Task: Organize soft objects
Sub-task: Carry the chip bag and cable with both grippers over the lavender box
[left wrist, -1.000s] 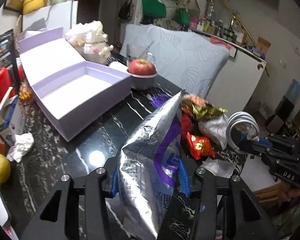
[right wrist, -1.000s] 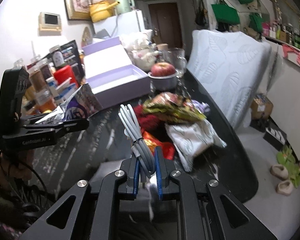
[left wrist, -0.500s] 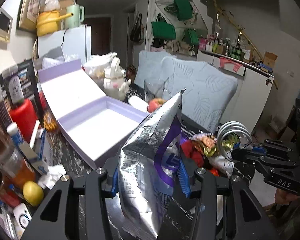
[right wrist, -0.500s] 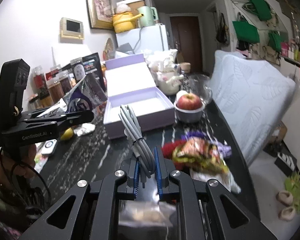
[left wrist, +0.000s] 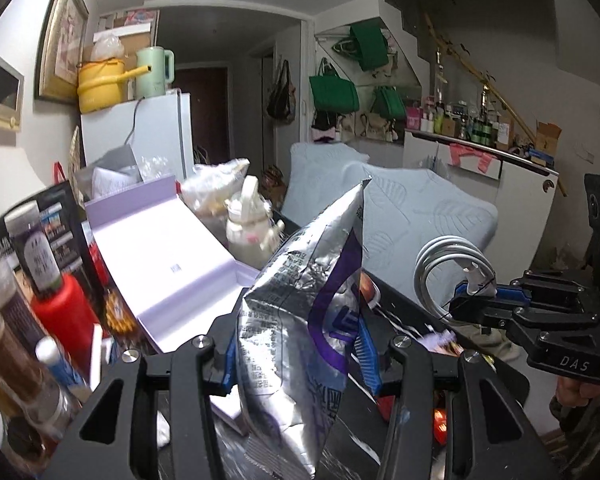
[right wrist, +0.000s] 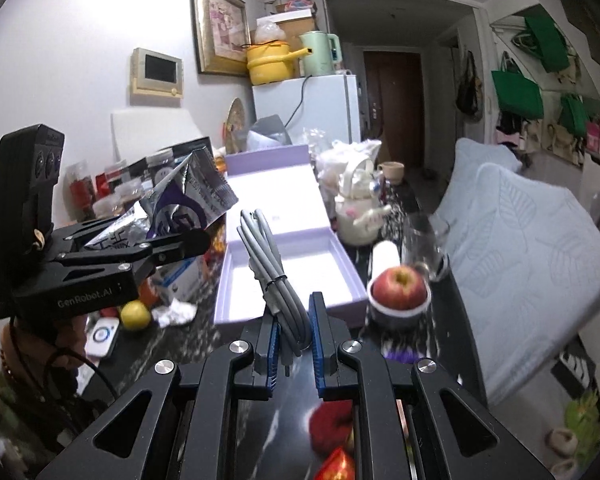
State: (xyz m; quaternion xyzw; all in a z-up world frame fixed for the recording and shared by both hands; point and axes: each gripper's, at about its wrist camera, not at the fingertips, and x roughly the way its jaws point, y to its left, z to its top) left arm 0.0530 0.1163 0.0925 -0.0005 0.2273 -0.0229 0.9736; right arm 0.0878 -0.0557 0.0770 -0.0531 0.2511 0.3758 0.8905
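- Cluttered black marble-look countertop (right wrist: 180,344) runs through a small kitchen, white fridge (right wrist: 324,108) at the back with a yellow pot (right wrist: 268,62) on top.
- Left gripper (left wrist: 296,344) is up over the counter's left side, blue pads clamped on a crinkly silver foil snack bag with purple print (left wrist: 292,320), bag standing upright.
- Open lilac cardboard gift box (right wrist: 296,276) sits mid-counter just ahead, lid tipped back.
- Right gripper (right wrist: 293,338) is pinched tight on a coiled grey cable bundle (right wrist: 272,272), loop sticking up.
- Further right: red apple in a white bowl (right wrist: 400,290), then big pale blue leaf-pattern pillows (right wrist: 532,248).
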